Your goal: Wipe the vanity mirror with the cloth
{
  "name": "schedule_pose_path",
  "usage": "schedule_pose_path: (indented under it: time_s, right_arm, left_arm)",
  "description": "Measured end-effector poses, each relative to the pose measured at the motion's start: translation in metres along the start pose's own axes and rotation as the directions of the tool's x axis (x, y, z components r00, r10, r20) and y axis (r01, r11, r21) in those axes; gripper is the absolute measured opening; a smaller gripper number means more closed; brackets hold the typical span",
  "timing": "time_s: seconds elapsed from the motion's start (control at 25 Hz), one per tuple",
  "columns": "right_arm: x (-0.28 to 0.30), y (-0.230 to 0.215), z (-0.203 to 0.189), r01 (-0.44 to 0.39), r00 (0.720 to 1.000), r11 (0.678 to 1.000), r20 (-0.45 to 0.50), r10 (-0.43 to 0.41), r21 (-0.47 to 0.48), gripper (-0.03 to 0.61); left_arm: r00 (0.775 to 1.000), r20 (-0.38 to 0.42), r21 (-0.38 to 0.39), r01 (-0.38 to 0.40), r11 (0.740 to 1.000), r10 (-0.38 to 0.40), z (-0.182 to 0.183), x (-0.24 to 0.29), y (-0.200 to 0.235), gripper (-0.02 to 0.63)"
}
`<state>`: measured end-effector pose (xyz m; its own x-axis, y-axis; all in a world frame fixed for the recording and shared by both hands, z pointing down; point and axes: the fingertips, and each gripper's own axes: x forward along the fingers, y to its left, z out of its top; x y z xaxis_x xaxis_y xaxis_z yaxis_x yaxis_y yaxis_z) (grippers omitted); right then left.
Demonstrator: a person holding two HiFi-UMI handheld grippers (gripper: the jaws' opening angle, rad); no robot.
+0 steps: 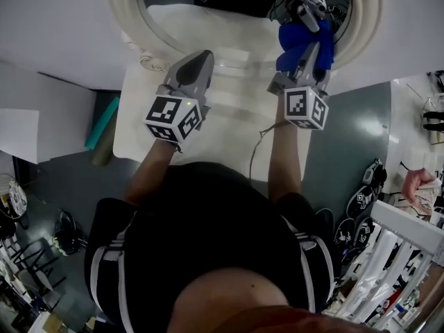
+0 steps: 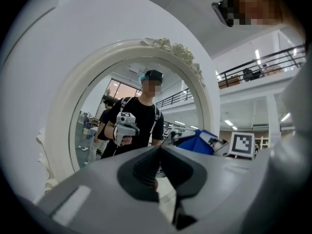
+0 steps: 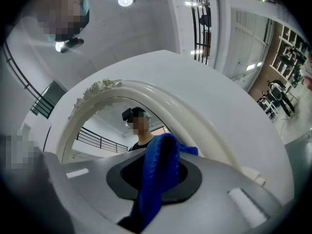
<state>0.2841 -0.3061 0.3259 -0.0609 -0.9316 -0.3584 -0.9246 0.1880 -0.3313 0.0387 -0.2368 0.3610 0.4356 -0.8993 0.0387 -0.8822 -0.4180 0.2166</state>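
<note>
- The vanity mirror [image 1: 125, 9] fills the top of the head view. Its oval white frame holds the glass, which reflects both grippers and the blue cloth.
- In the left gripper view the mirror [image 2: 61, 111] takes up the left and centre. There is carved flower ornament at the top of its frame, and a person in a black shirt is reflected in the glass.
- The mirror stands at the back of a white tabletop [image 1: 139, 134].
- The cloth [image 1: 298, 44] is deep blue with a coarse, knitted-looking weave and is bunched into a thick fold. It sits at the upper right of the head view, up against the lower right of the glass.
- The right gripper [image 1: 310, 54] has its jaws clamped on the cloth. In its own view the cloth [image 3: 158, 179] rises from between the jaws [image 3: 161, 169] and hangs down below them.
- The left gripper [image 1: 203, 54] is left of centre, over the tabletop near the mirror's lower rim. Its jaws are pressed together with nothing between them [image 2: 158, 150].
</note>
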Motion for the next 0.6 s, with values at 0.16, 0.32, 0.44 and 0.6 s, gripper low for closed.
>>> schedule_pose_path:
  time_s: [0.16, 0.32, 0.44, 0.6]
  right_arm:
    - [0.000, 0.000, -0.002, 0.007, 1.000, 1.000, 0.010, -0.007, -0.019, 0.041]
    - [0.002, -0.001, 0.005, 0.031, 0.999, 0.999, 0.024, -0.032, 0.004, 0.041]
    - [0.004, -0.001, 0.013, 0.041, 0.998, 0.999, 0.046, -0.042, 0.015, 0.043]
    - [0.007, 0.006, 0.020, 0.035, 0.997, 0.999, 0.075, -0.036, 0.012, 0.041]
  left_arm:
    - [1.000, 0.011, 0.004, 0.014, 1.000, -0.014, 0.003, 0.002, 0.006, 0.009]
    - [0.999, 0.014, 0.006, 0.032, 0.999, -0.032, 0.013, 0.000, 0.003, 0.009]
    - [0.999, 0.021, 0.011, 0.039, 0.999, -0.039, 0.021, 0.000, 0.003, 0.009]
    - [0.999, 0.024, 0.000, 0.045, 0.999, -0.045, 0.025, -0.001, 0.010, 0.009]
